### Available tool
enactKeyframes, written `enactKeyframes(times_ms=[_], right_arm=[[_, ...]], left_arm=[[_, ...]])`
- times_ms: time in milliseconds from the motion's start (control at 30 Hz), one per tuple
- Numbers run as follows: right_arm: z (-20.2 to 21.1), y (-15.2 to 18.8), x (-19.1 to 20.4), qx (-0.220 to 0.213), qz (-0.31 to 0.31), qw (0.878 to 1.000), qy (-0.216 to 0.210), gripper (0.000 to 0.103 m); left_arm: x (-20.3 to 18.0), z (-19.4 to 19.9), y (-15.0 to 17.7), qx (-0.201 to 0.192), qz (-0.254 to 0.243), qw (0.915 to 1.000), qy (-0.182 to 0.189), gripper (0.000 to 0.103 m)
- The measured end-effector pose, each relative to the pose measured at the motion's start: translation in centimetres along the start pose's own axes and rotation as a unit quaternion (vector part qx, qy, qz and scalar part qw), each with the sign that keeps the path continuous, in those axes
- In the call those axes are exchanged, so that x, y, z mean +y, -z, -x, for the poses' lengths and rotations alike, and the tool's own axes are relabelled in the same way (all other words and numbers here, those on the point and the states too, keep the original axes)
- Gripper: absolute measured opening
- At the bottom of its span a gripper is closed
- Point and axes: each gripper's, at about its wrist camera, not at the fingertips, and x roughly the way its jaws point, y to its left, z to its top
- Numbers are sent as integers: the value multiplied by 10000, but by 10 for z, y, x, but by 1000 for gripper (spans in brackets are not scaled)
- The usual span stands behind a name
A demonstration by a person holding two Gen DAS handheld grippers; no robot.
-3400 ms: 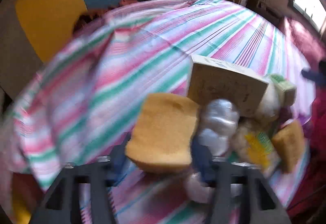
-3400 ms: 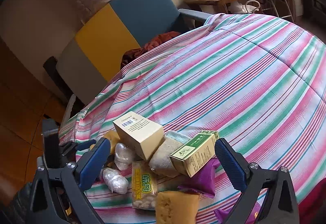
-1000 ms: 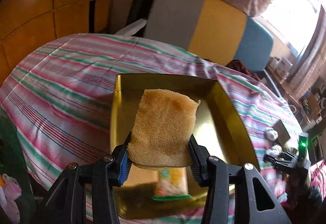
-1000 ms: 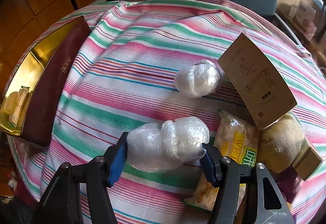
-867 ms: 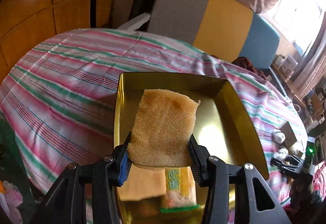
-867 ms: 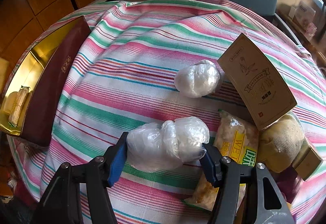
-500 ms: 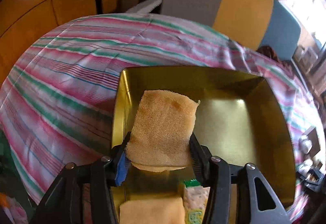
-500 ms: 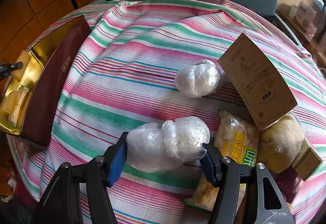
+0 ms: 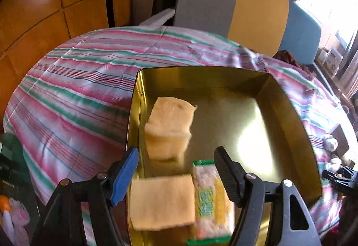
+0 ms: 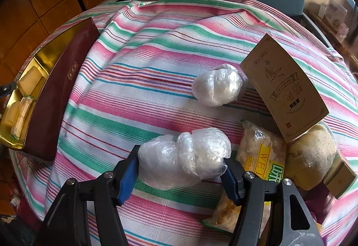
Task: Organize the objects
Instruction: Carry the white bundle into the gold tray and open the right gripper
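A gold tin (image 9: pixel 288 116) stands on the striped cloth. In the left wrist view a yellow sponge (image 9: pixel 170 125), blurred, sits inside it near the left wall, clear of both pads. My left gripper (image 9: pixel 176 156) hangs over the tin with its jaws opening and nothing between them. A second sponge (image 9: pixel 161 201) and a snack packet (image 9: pixel 210 201) lie at the tin's near end. My right gripper (image 10: pixel 181 167) is shut on a plastic-wrapped white bundle (image 10: pixel 185 158), low over the cloth. Another wrapped ball (image 10: pixel 218 87) lies beyond it.
A brown card box (image 10: pixel 284 87), a yellow snack bag (image 10: pixel 261 152) and a beige sack (image 10: pixel 311 156) crowd the right side. In the right wrist view the tin's dark red wall (image 10: pixel 56 100) stands at the left. A grey, yellow and blue chair (image 9: pixel 257 10) is behind the table.
My left gripper moved over the tin, opened and let go of the yellow sponge, which now sits inside the tin. The right gripper and its bundle have not moved.
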Motion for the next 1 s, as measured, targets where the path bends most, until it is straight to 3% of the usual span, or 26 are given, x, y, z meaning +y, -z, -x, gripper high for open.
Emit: enactKeyframes(times_ms=[333, 467, 767, 900, 1000], right_arm=[[-1, 0, 1, 20, -76, 10000, -19, 70], [2, 2, 4, -77, -104, 9999, 96, 67], [13, 2, 11, -204, -306, 9990, 249, 62], [34, -12, 30, -541, -403, 9977, -47, 62], [51, -30, 64, -833, -209, 9955, -403, 62]], left_arm=[[-3, 31, 30, 2, 244, 9993, 276, 69], [-1, 43, 37, -64, 267, 9987, 423, 69], [7, 60, 43, -215, 204, 9988, 393, 69], [14, 65, 50, -204, 196, 9989, 368, 69], [18, 68, 57, -193, 179, 9991, 346, 69]])
